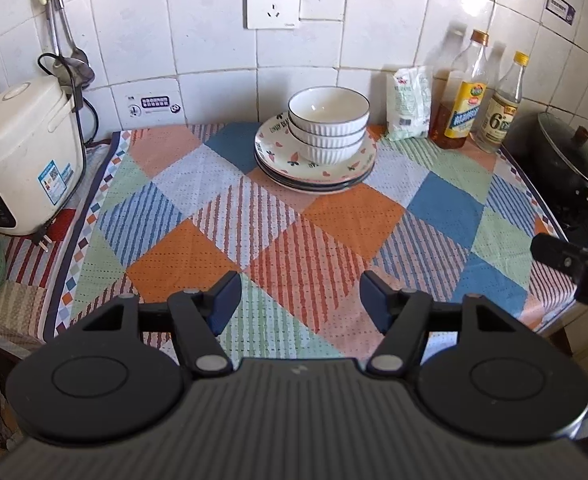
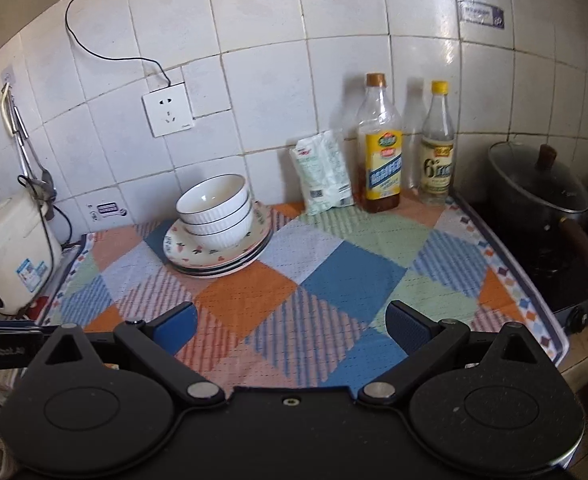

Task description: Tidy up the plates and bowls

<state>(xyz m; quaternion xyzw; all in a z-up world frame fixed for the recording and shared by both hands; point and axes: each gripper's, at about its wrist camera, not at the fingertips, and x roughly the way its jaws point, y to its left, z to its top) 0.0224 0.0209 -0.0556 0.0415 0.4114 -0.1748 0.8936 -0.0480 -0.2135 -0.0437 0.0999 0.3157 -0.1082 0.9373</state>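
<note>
Both my grippers hang over the near part of the patchwork cloth (image 1: 334,216) w/ nothing between the fingers: left gripper (image 1: 301,303) spread wide, right gripper (image 2: 291,326) spread wider. Wide stretch of bare cloth lies between my fingertips and the dish stack at the back, close to the tiled wall (image 1: 213,20). The stack: three ribbed white bowls (image 1: 328,126), dark-rimmed, nested on several plates (image 1: 277,160), top plate glazed w/ hearts and small carrot-like prints plus lettering too small to read. Cloth is dotted, quilted-looking, squares of orange, blue, green and stripes, diamond-pattern border at its L and R edges. Left edge: cream rice cooker (image 1: 21,152) w/ blue label, unreadable. Right of the stack, near the wall: a soft white-green packet (image 2: 324,172), an amber-oil bottle (image 2: 380,148) w/ yellow label, a clear bottle (image 2: 438,148) marked "6°". Past the cloth's right border: black pot (image 2: 542,188), glass lid, wooden handle.
</note>
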